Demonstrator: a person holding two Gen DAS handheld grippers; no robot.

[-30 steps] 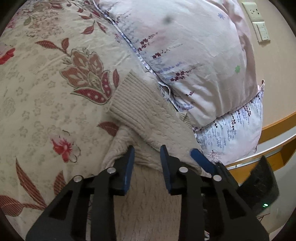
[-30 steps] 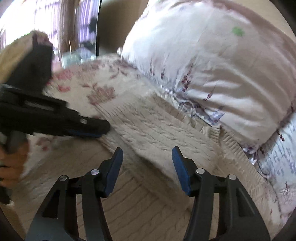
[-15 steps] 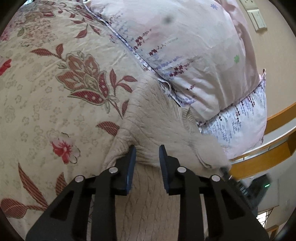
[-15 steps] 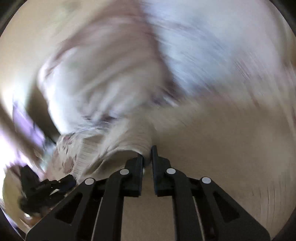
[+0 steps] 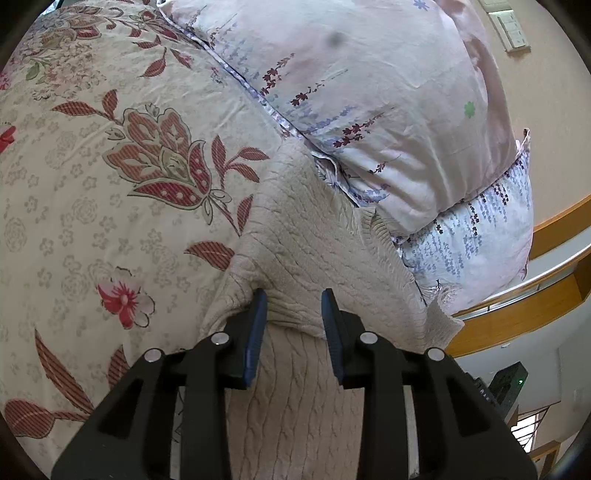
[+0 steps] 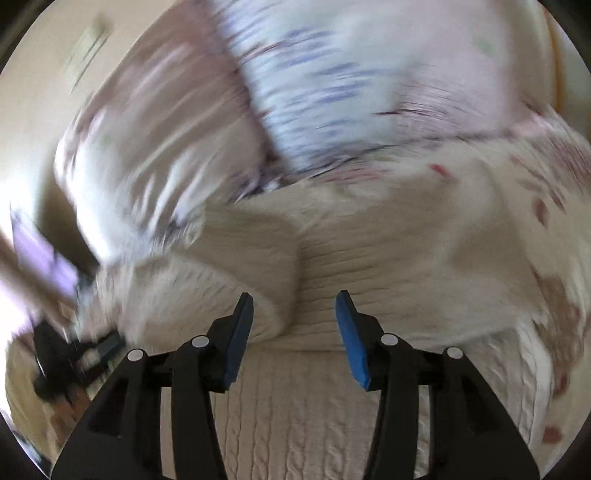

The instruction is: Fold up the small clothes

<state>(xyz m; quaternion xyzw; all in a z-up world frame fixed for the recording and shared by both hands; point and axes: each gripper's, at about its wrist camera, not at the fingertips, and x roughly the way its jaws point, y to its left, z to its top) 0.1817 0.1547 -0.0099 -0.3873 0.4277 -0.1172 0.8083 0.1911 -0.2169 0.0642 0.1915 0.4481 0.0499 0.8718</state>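
Observation:
A cream cable-knit sweater (image 5: 295, 251) lies on the floral bedspread (image 5: 92, 177), with a sleeve folded over its body toward the pillows. My left gripper (image 5: 293, 314) is open, its blue pads either side of the folded edge, resting on the knit. In the blurred right wrist view the sweater (image 6: 369, 266) fills the middle. My right gripper (image 6: 293, 325) is open wide just above it, holding nothing. The left gripper shows as a dark blur at the lower left in the right wrist view (image 6: 74, 354).
Two floral pillows (image 5: 388, 92) are stacked against the sweater's far edge, also seen blurred in the right wrist view (image 6: 295, 92). A wooden bed frame (image 5: 517, 306) and beige wall with switches (image 5: 513, 29) lie to the right.
My right gripper had shut on the sweater's sleeve, swung it across over the body, and is now open. My left gripper has stayed over the fold, its jaws slightly wider.

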